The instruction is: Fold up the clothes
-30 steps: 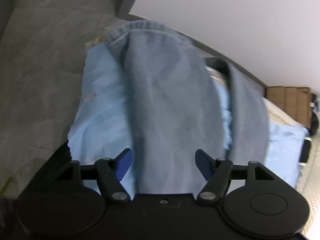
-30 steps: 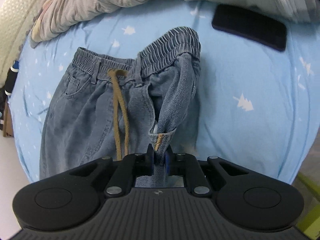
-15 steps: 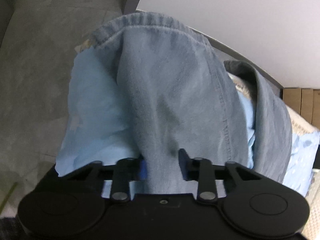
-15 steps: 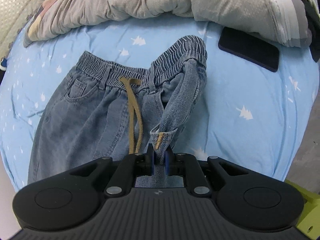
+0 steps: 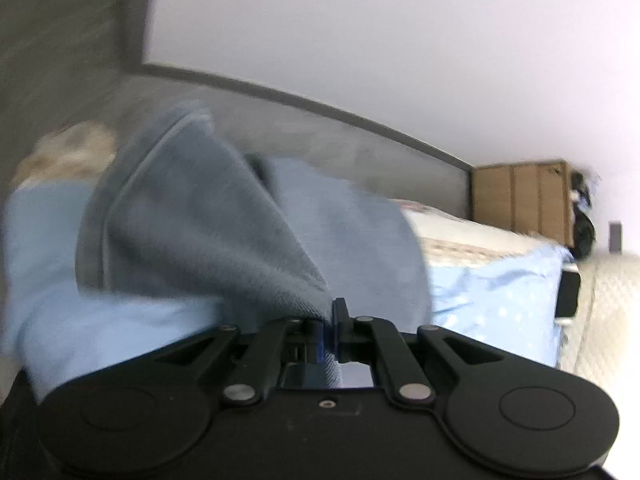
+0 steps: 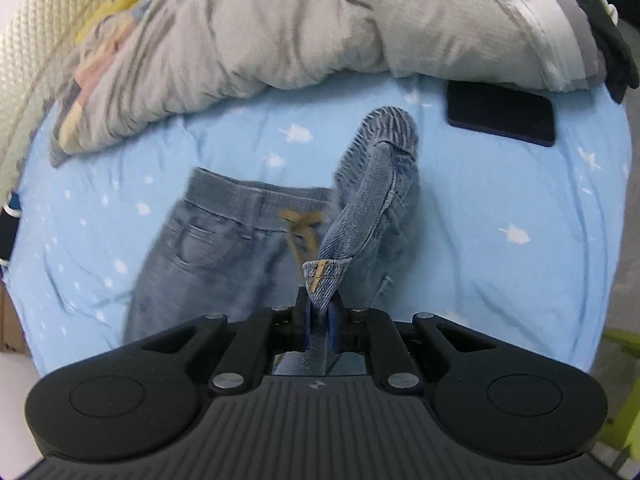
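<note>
The left claw was wide open around the trouser leg a second ago; now it is closed on a pinch of the grey-blue denim, and the cloth rises from it in a fan toward the hem. The right claw keeps its hold: its jaws are pressed together on a folded edge of the jeans, which lifts one side of the waistband off the bed sheet. The jeans lie in the middle of the bed, the tan drawstring on top, the grey duvet far behind, a dark phone at far right. The left view is blurred, so probably this claw is moving. With both ends held, I judge the fold can begin.
</note>
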A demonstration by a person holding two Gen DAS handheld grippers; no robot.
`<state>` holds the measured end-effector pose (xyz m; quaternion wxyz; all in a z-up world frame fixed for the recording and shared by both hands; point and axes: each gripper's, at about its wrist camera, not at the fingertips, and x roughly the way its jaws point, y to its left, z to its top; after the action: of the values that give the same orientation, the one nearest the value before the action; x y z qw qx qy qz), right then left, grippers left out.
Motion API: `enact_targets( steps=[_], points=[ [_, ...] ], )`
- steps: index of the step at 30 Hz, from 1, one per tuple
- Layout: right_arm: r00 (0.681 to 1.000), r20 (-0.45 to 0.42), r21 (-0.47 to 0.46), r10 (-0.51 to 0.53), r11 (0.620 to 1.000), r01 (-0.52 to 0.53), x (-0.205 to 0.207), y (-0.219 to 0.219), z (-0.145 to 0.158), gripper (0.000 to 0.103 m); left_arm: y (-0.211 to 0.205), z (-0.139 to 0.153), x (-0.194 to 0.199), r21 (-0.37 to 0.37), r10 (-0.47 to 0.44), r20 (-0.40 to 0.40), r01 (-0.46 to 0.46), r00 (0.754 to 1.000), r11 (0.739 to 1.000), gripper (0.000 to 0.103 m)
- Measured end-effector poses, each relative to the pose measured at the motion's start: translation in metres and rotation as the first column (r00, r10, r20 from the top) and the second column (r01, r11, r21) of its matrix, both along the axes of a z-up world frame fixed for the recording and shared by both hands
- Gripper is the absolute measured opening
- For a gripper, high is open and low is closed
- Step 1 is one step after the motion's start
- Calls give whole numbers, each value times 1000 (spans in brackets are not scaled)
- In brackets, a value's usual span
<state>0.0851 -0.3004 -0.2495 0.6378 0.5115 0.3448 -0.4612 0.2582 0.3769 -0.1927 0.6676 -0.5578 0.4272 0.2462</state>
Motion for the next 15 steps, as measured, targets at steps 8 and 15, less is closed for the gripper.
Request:
enact_targets(
  steps=[8,15],
  points=[
    [996,91,-8,1,1000,0,80,-21,7,8,-25,-5,94,-7,-28,-11,28,1000,1000,4],
    [986,154,6,60,998,-61,158,-47,-8,8,-22,-28,150,4,73,-58,-73,996,997,3]
  ],
)
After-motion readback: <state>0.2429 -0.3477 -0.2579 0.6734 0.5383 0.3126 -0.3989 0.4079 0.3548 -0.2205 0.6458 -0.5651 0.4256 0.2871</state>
